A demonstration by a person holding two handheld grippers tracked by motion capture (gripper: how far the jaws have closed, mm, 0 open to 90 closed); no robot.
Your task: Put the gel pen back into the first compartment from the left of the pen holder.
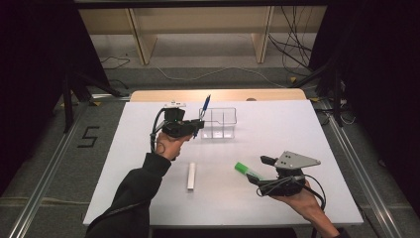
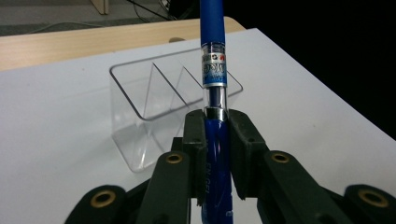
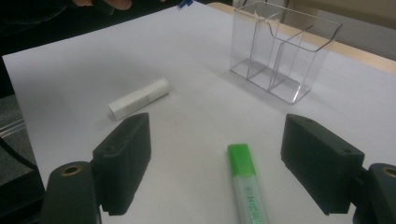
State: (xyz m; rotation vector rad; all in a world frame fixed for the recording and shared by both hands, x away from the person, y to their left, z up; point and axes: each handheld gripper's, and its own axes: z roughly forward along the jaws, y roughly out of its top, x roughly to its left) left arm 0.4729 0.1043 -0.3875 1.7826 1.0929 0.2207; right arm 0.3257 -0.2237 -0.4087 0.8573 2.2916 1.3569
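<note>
Pen first: your left gripper (image 2: 215,140) has its two black jaws clamped on a blue pen (image 2: 213,60), gripping it low on the barrel just under the silver ring. In the left gripper view the pen rises straight up between the jaws, with a printed label band on the clear section above them. In the high view your left gripper (image 1: 190,127) sits toward the far side of the white table (image 1: 297,134), left of centre, and the blue pen (image 1: 204,106) sticks up and leans a little to the right, its top end above the left edge of the clear organizer (image 1: 220,123). Whether the pen is already over a compartment or just beside the wall, you cannot tell from these angles.

The clear organizer (image 2: 154,107) stands upright on the table just right of your left gripper, and thin inner walls divide it into compartments.

Your right gripper (image 3: 219,161) has its jaws wide apart and holds nothing. A green highlighter (image 3: 246,184) lies flat on the table between them, green cap pointing away from you. In the high view your right gripper (image 1: 260,168) is on the near right of the table, with the green highlighter (image 1: 246,170) just to its left.

A white tube (image 1: 191,176) lies on the near middle of the table, well apart from both grippers and the organizer.
</note>
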